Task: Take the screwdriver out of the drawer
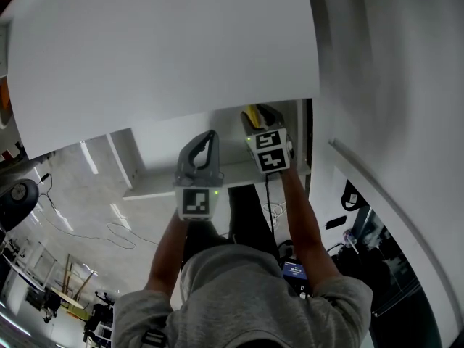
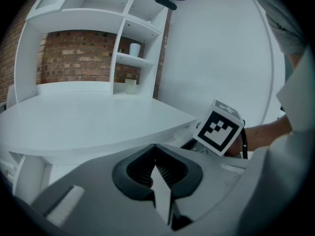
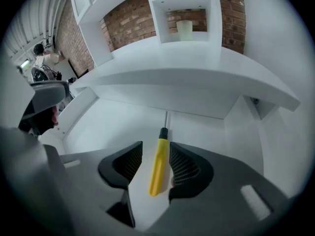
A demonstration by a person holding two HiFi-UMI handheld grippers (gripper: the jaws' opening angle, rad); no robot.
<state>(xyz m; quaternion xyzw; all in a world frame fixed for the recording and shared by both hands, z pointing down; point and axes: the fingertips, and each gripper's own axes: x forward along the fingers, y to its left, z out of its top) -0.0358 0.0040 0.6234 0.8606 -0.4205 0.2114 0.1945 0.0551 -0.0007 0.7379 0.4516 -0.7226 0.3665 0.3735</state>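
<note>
Noted yellow plastic-handled screwdriver (image 3: 158, 161) lying flat on floor of open white drawer (image 3: 113, 127), handle between parted jaws of right gripper (image 3: 156, 152), not yet clamped. Saw left gripper (image 2: 155, 155) with jaws closed on nothing. Judged an off-centre squeeze might roll the round handle aside or catch it skewed.

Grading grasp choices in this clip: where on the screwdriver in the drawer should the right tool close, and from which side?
The thick yellow handle, approached from its butt end with a pad on either side. The screwdriver lies flat on the drawer floor, its thin shaft pointing away under the desktop, and the right tool's open jaws straddle the handle lengthwise.
</note>
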